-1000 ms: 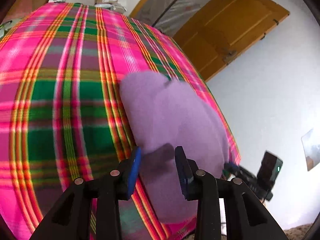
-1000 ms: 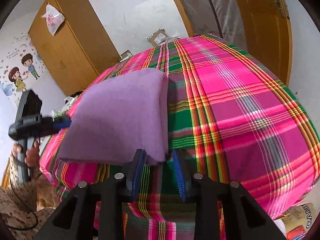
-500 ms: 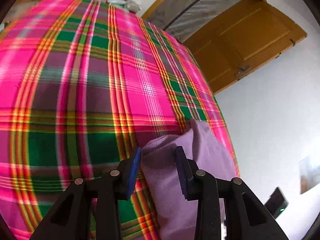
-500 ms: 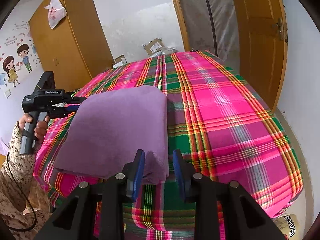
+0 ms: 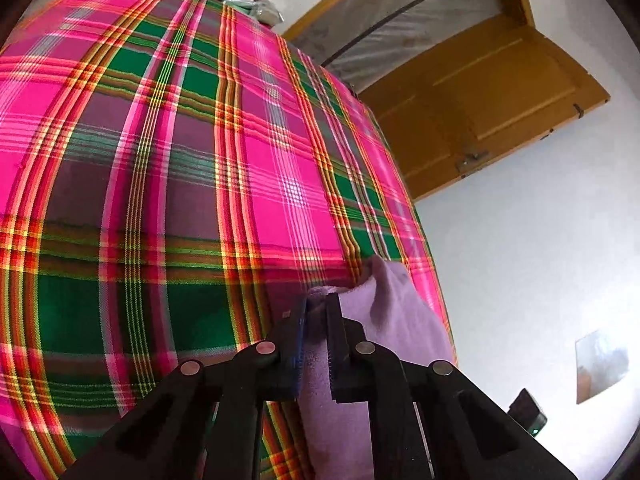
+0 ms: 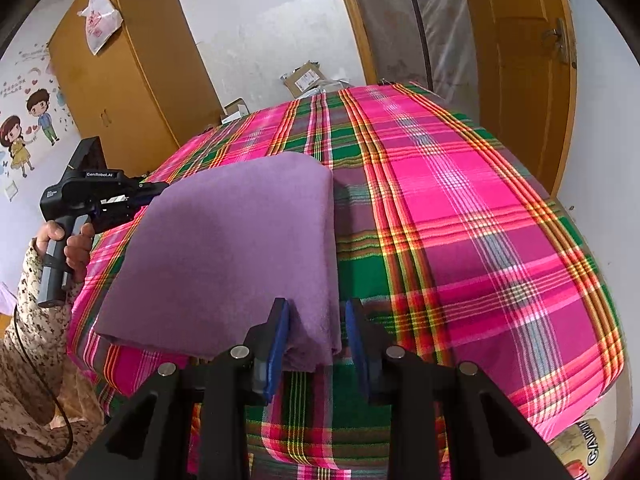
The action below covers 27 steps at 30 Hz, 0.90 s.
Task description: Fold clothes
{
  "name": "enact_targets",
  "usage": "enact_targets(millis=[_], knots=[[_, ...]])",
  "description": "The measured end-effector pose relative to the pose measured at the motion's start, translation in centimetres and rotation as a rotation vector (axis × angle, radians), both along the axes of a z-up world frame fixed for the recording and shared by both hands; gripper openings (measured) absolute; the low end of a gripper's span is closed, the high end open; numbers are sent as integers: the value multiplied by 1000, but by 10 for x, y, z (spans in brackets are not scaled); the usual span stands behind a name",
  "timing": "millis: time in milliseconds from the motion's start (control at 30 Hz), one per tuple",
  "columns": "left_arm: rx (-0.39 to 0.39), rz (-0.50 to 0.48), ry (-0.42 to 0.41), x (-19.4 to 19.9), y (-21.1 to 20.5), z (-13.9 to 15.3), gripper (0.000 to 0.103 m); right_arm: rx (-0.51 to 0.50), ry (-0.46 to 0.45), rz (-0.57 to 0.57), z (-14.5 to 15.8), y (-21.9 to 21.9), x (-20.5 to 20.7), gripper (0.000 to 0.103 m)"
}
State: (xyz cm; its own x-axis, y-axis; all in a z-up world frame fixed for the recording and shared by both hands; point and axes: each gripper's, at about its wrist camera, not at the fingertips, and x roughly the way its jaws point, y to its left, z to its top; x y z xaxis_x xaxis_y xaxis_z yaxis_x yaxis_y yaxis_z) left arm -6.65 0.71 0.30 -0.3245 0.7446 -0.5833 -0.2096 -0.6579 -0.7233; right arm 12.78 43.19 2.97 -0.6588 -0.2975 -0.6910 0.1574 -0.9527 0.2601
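Purple garment [image 6: 224,248] lies folded to a thick rectangle on the bed [image 6: 460,216], near the front-left corner of the plaid cover as the right wrist view frames it. Fold edge runs along its right side; surface smooth, no loose sleeves visible.

Left gripper [image 5: 316,332]: jaws have just been closing and now stand nearly together, clamped on a corner of the purple garment [image 5: 384,316], cloth bunched up between the blue pads. In the right wrist view the left gripper [image 6: 154,194] reaches the far-left corner; a hand [image 6: 68,246] holds its grip.

Right gripper [image 6: 316,342]: jaws apart, straddling the near-right corner. The cloth sits between the pads, which do not appear to press on it.

Judgement: step in hand is securing two corners for the next fold or for shifting the stack. One side is gripped, the other not yet.

To do it well:
- Close the right gripper over all layers at the corner, not just the top one, or the stack will peel open on lifting.
- Bite well in from the edge so the thick fabric cannot slip out.
- Lift both corners together and level; uneven pull will skew the fold line.
- Keep the cloth taut between grippers, clear of the plaid cover so it does not drag.

Risk: the left pinch looks shallow; watch for slip.
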Motion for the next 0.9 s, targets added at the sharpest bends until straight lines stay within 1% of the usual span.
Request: enact_targets(millis=[67, 133, 167, 233, 300, 367, 467, 500, 567, 633, 667, 767, 800, 900], knots=[[-11, 11, 5, -2, -1, -2, 7, -5, -5, -2, -2, -1, -1, 30], [-44, 34, 17, -1, -4, 0, 1, -6, -7, -2, -2, -1, -1, 30], [-60, 46, 23, 0, -6, 1, 1, -8, -8, -1, -2, 0, -1, 30], [-52, 45, 20, 4, -7, 1, 1, -6, -8, 1, 0, 0, -2, 30], [-68, 36, 30, 9, -8, 6, 1, 9, -1, 5, 4, -1, -1, 30], [-95, 42, 43, 14, -10, 11, 3, 22, 10, 6, 9, 0, 1, 30], [-118, 32, 62, 32, -12, 22, 11, 33, 37, 1, 19, 4, 3, 30], [-127, 27, 73, 38, -12, 26, 11, 33, 48, 1, 23, 5, 2, 30], [-137, -1, 115, 54, -4, 37, 11, 33, 73, 14, 31, 3, -3, 30], [-122, -44, 133, 68, 8, 43, 11, 42, 86, 43, 36, -3, -10, 30], [-114, -66, 141, 75, 14, 46, 12, 55, 95, 62, 38, -8, -14, 30], [-114, -131, 155, 93, 35, 48, 13, 69, 99, 101, 38, -17, -28, 30], [-130, -148, 163, 97, 43, 47, 13, 64, 97, 113, 37, -19, -33, 30], [-212, -208, 166, 103, 64, 40, 13, 67, 90, 136, 34, -25, -47, 30]])
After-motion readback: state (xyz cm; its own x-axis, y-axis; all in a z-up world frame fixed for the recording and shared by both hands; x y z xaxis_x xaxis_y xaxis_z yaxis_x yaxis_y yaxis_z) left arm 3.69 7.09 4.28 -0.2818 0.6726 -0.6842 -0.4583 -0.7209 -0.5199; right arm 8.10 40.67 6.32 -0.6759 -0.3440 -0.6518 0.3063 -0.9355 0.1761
